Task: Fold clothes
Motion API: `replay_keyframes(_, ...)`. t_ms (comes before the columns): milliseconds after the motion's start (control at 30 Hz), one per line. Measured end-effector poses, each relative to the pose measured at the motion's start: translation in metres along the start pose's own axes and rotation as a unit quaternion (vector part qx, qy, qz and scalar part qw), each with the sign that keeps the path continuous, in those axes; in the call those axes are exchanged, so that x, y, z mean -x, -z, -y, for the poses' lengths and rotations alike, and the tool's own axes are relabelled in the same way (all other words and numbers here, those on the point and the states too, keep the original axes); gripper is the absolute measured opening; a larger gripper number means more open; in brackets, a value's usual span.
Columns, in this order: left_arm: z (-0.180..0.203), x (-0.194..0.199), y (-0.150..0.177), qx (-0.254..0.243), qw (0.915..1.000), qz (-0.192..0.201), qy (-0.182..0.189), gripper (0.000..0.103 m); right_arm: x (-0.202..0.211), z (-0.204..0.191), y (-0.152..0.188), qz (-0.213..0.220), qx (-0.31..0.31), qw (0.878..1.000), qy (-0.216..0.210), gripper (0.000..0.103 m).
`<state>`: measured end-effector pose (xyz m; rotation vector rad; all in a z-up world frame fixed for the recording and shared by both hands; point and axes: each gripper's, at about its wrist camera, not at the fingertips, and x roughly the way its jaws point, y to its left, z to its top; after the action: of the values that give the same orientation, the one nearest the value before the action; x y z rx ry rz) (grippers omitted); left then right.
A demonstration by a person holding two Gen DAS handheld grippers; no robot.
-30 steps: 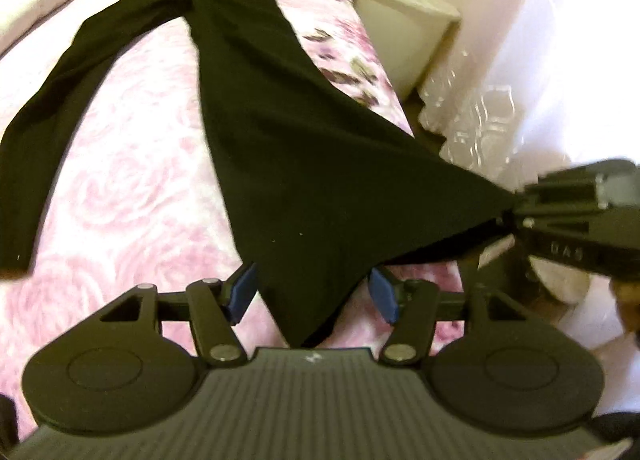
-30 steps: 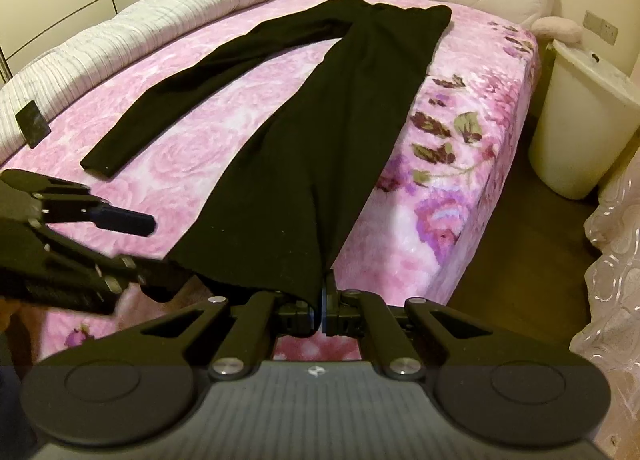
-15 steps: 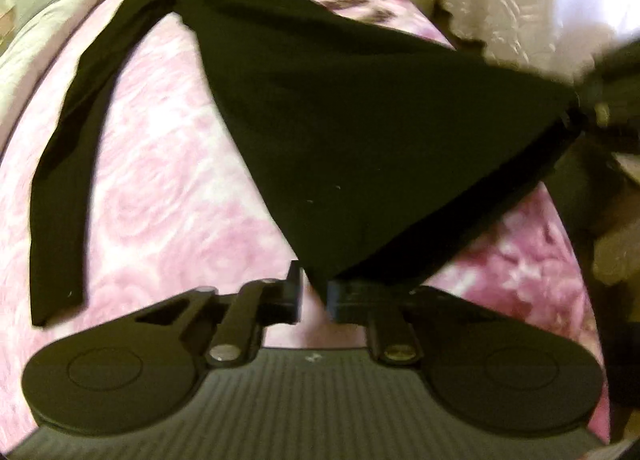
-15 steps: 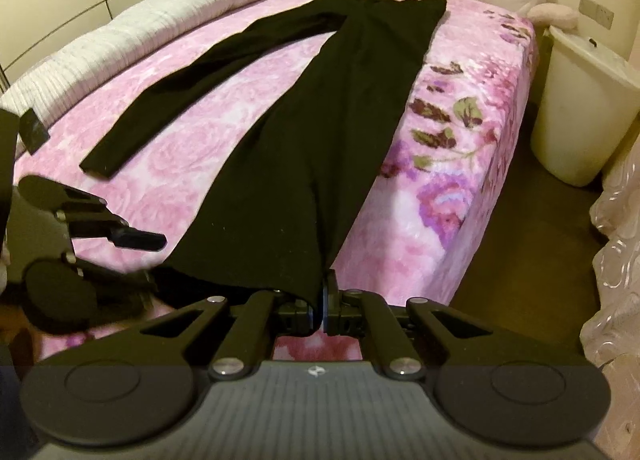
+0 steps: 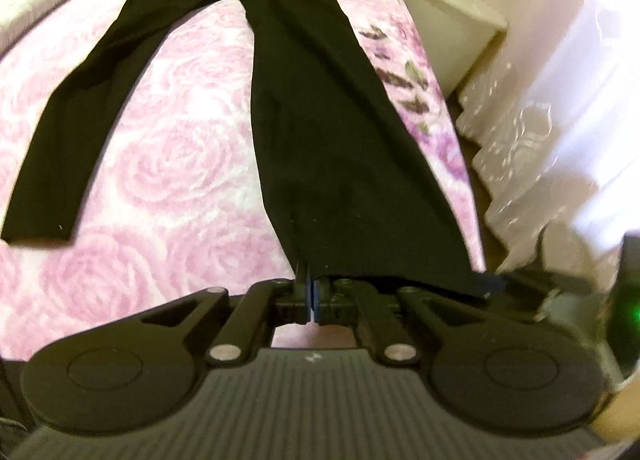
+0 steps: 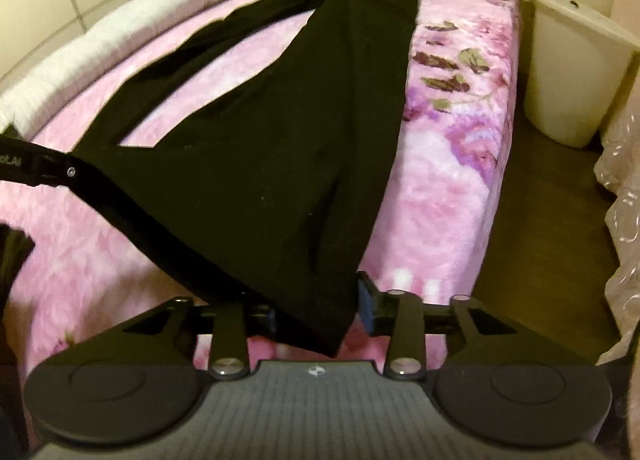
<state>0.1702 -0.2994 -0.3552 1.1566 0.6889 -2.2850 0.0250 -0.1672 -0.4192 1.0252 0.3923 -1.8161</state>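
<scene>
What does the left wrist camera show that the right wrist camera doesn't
Only the left wrist view shows the left gripper shut on the hem of the black trousers, the far leg's cuff, and a green light. Only the right wrist view shows the right gripper open around the hem's corner, and the white quilt. Both show the trousers, the pink floral bedspread and the white bin.

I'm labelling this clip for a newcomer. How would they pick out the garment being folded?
Find the pink rose-print bed. Spread along it lie black trousers, legs splayed in a V toward the camera. It is the only dark thing on the pink cover.
</scene>
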Motion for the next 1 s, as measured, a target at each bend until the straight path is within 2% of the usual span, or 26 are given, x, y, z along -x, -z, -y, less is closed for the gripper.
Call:
replay_keyframes(100, -0.008, 0.007, -0.004, 0.026, 0.9995, 0.006, 0.015, 0.0, -0.005, 0.002, 0.001, 0.015, -0.013, 1.0, 0.01, 0.039)
replay_keyframes(133, -0.009, 0.008, -0.006, 0.024, 0.9996, 0.007, 0.012, 0.0, -0.006, 0.003, 0.0, 0.018, -0.011, 1.0, 0.014, 0.028)
replay_keyframes(167, -0.009, 0.008, -0.006, 0.022, 0.9997, 0.005, 0.008, 0.0, -0.005, 0.006, -0.003, 0.016, -0.009, 1.0, 0.014, 0.022)
replay_keyframes(200, -0.009, 0.009, -0.005, 0.019, 0.9998, 0.004, 0.004, 0.0, -0.002, 0.009, -0.006, 0.014, -0.007, 1.0, 0.011, 0.003)
replay_keyframes(233, -0.002, 0.008, -0.004, -0.001, 1.0, -0.002, -0.001, 0.0, 0.003, 0.012, -0.011, 0.012, 0.005, 1.0, 0.013, 0.0)
replay_keyframes(333, 0.022, 0.008, 0.001, -0.062, 0.9979, -0.016, -0.011, 0.001, 0.037, 0.008, -0.026, 0.038, 0.088, 0.993, 0.065, 0.0)
replay_keyframes(400, 0.028, 0.011, 0.004, -0.078, 0.9966, -0.017, -0.02, 0.002, 0.057, 0.004, -0.035, 0.049, 0.129, 0.986, 0.093, 0.0)
replay_keyframes(500, 0.012, 0.014, 0.006, -0.055, 0.9964, -0.016, -0.063, 0.002, 0.05, -0.018, -0.035, 0.03, 0.171, 0.982, 0.08, 0.0)
replay_keyframes(567, -0.004, 0.012, 0.006, -0.026, 0.9961, -0.031, -0.078, 0.002, 0.038, -0.032, -0.034, 0.014, 0.187, 0.98, 0.069, 0.0)
replay_keyframes(667, -0.013, 0.001, 0.009, -0.038, 0.9917, -0.06, -0.107, 0.002, 0.008, -0.047, -0.03, -0.02, 0.2, 0.978, 0.057, 0.0)
replay_keyframes(767, -0.021, -0.012, 0.012, -0.036, 0.9887, -0.086, -0.117, 0.005, -0.009, -0.056, -0.027, -0.041, 0.216, 0.974, 0.049, 0.005)
replay_keyframes(833, -0.024, -0.014, 0.014, -0.033, 0.9876, -0.09, -0.124, 0.016, -0.01, -0.054, -0.026, -0.048, 0.213, 0.975, 0.041, 0.011)
replay_keyframes(867, -0.025, -0.014, 0.015, -0.032, 0.9876, -0.09, -0.125, 0.019, -0.007, -0.052, -0.027, -0.049, 0.215, 0.975, 0.037, 0.014)
replay_keyframes(900, -0.024, -0.013, 0.014, -0.03, 0.9876, -0.091, -0.124, 0.022, -0.003, -0.05, -0.029, -0.049, 0.218, 0.974, 0.032, 0.019)
replay_keyframes(1000, -0.018, -0.004, 0.012, -0.033, 0.9864, -0.099, -0.127, 0.022, 0.01, -0.042, -0.035, -0.076, 0.224, 0.972, 0.003, 0.039)
